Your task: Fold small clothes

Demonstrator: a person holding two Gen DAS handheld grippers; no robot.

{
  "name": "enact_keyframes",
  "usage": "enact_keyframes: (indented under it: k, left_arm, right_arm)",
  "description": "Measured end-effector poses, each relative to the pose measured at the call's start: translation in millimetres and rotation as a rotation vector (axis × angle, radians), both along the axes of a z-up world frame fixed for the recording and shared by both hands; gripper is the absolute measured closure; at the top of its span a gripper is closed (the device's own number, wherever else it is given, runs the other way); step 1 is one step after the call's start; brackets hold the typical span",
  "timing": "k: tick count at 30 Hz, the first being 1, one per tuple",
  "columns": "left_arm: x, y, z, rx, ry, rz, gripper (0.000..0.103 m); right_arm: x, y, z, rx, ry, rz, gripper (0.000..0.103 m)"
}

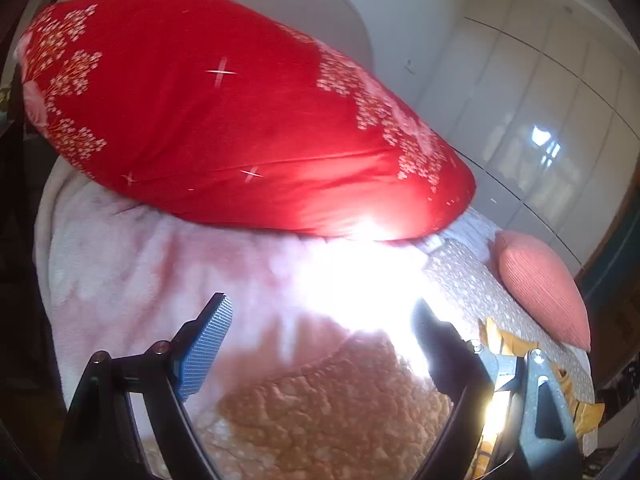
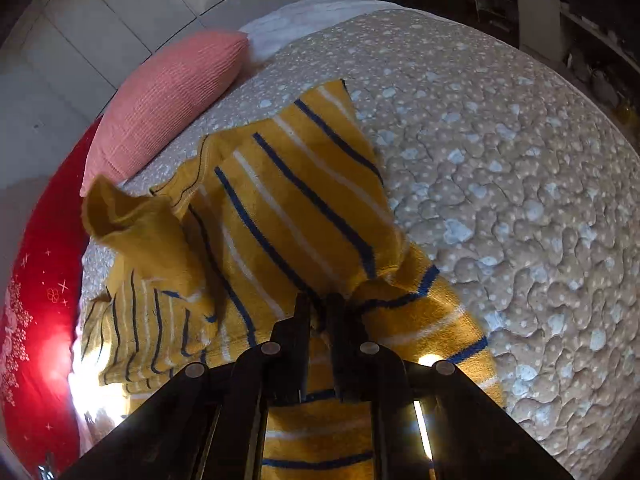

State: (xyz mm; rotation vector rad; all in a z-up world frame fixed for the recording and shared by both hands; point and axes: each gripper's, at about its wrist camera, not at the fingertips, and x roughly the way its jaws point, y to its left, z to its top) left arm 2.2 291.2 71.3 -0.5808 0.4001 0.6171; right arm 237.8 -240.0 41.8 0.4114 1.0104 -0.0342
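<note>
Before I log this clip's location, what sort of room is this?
Most likely a bedroom: a bed with a textured bedspread, a big red pillow and a pink cushion, with glossy wardrobe doors behind.

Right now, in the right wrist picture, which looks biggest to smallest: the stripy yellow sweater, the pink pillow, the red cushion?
1. Stripy yellow sweater, though it is nearest the camera.
2. Pink pillow.
3. Red cushion, cut off by the picture's edge, so its rank is unsure.
</note>
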Motion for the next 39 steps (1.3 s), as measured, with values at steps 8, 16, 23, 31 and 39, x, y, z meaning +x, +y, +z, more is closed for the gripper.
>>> enact_keyframes:
  k: [8, 16, 23, 31, 39]
  left_arm:
    - [39, -65, -7, -0.032, 0.001, -0.325, 0.016]
    - [43, -99, -2, 0.008, -0.013, -0.474, 0.016]
    - [56, -86, -21, -0.161, 0.042, -0.534, 0.015]
    - [55, -76, -42, -0.32, 0.098, -0.568, 0.014]
    - [30, -121, -69, -0.316, 0.239, -0.63, 0.014]
  right_arm:
    - [21, 67, 29, -0.22, -0.105, 0.149, 0.027]
    - [42, 60, 8, -0.27, -0.073, 0.182, 0.096]
    - [57, 41, -1, -0.366, 0.005, 0.135, 0.067]
    - [-48, 7, 25, -0.375, -0.124, 0.17, 0.043]
    - [-175, -60, -5, -0.136, -0.057, 0.236, 0.041]
